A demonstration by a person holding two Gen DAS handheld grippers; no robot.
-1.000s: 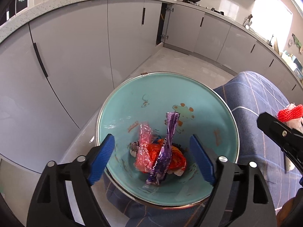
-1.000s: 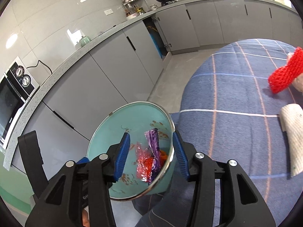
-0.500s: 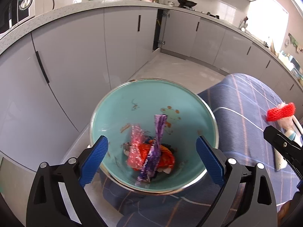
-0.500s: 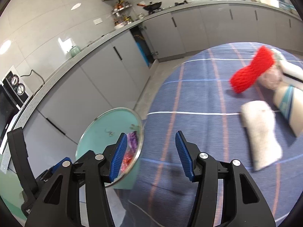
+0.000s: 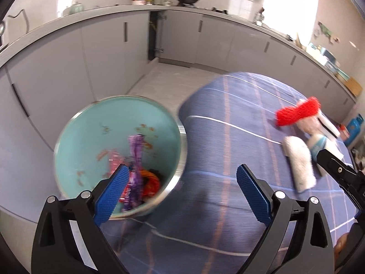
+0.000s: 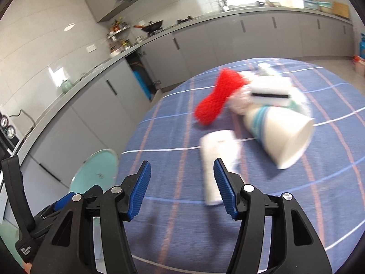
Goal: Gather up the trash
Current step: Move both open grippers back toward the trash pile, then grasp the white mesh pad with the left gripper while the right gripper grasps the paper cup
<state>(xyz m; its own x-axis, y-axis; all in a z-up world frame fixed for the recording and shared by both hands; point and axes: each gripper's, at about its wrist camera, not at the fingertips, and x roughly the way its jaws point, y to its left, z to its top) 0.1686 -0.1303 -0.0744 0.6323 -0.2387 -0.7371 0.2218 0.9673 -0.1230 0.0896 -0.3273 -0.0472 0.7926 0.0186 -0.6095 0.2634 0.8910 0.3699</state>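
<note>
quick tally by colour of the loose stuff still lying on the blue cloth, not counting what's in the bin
red: 1, the mesh piece
white: 3 that can be told apart, the folded tissue, the paper cup on its side, the flat packet with a dark stripe
total: 4; the blurred clump behind the cup may hide more

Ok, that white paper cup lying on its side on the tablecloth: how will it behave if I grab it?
The paper cup lies on its side, so a nudge will probably roll it in a curve. It looks thin-walled and empty, likely light, and may crush under a hard squeeze. The right gripper is open and empty.
</note>
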